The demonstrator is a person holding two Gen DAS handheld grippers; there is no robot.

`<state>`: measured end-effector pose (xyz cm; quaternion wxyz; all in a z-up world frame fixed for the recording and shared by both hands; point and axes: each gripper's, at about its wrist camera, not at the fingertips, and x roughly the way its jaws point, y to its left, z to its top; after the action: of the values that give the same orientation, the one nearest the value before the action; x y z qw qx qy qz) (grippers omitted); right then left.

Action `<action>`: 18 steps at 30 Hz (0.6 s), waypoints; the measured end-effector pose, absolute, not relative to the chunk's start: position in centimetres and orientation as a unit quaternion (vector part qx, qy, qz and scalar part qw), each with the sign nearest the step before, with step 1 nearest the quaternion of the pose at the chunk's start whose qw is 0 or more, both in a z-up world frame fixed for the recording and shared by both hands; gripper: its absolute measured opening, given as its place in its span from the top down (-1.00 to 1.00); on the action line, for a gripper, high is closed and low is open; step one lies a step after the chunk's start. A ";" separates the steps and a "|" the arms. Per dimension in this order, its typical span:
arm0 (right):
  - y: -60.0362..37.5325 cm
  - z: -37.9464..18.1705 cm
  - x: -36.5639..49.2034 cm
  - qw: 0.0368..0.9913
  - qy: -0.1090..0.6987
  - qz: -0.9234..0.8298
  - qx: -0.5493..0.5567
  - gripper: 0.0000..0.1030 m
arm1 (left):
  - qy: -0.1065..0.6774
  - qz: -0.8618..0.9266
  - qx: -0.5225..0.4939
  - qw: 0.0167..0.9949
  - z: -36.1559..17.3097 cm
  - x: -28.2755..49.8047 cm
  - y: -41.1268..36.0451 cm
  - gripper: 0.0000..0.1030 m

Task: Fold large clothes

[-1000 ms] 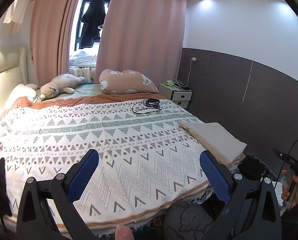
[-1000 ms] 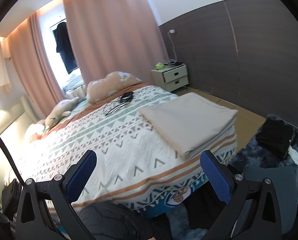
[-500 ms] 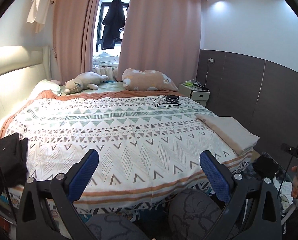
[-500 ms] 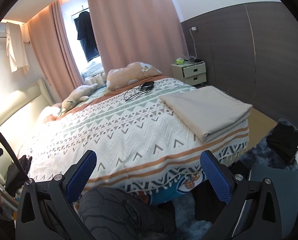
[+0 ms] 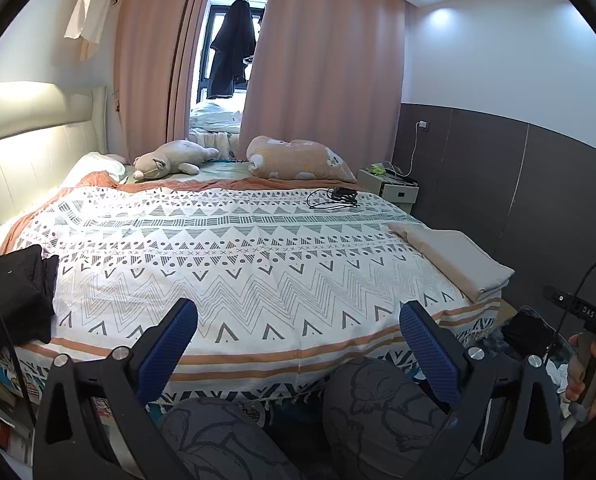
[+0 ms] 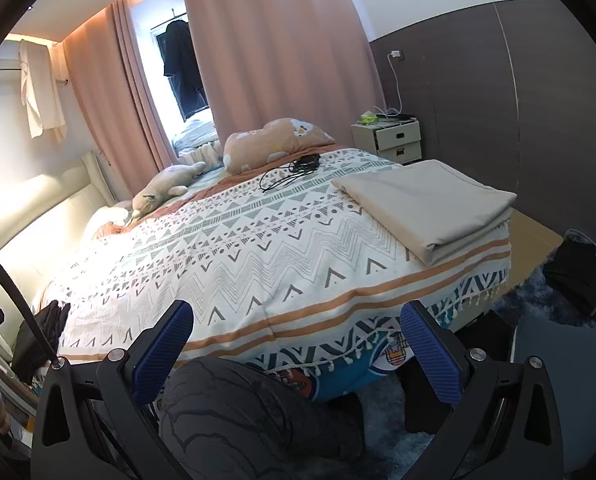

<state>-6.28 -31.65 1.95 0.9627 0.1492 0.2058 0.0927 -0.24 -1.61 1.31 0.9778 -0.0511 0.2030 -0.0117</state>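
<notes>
Both grippers hang in the air at the foot of the bed [image 5: 258,248], above the person's knees [image 5: 378,400] in dark patterned trousers. The left gripper [image 5: 298,344] has its jaws spread wide with nothing between the blue pads. The right gripper [image 6: 296,344] is likewise wide apart and empty. A beige folded cloth [image 6: 430,204] lies flat on the patterned bedspread at the bed's right corner, near its edge. A black garment [image 5: 14,292] sits bunched at the left edge of the bed. Further up lie a black cable bundle [image 6: 294,170], a plush toy [image 5: 170,160] and a peach pillow [image 5: 298,158].
</notes>
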 end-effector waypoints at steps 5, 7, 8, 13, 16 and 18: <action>-31.7 1.8 -6.3 0.963 0.207 0.086 0.148 -1.00 | 0.199 -0.009 -0.054 0.978 1.3 -0.6 -1.6 -1.00; -31.7 1.7 -6.4 0.963 0.206 0.086 0.150 -1.00 | 0.202 -0.009 -0.053 0.978 1.2 -0.5 -1.7 -1.00; -31.7 1.7 -6.5 0.964 0.205 0.083 0.149 -1.00 | 0.204 -0.008 -0.052 0.978 1.1 -0.5 -1.7 -1.00; -31.0 1.5 -6.9 0.964 0.207 0.081 0.148 -1.00 | 0.203 -0.008 -0.054 0.978 1.1 -0.6 -1.8 -1.00; -30.7 1.5 -6.9 0.963 0.210 0.082 0.147 -1.00 | 0.201 -0.004 -0.055 0.978 1.2 -0.8 -1.8 -1.00; -30.5 1.5 -6.9 0.963 0.212 0.083 0.148 -1.00 | 0.202 -0.004 -0.057 0.978 1.2 -0.9 -1.8 -1.00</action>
<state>-6.90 -30.51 1.47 0.9626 0.1476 0.2115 0.0831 -0.88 -1.76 1.19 0.9778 -0.0570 0.2018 -0.0036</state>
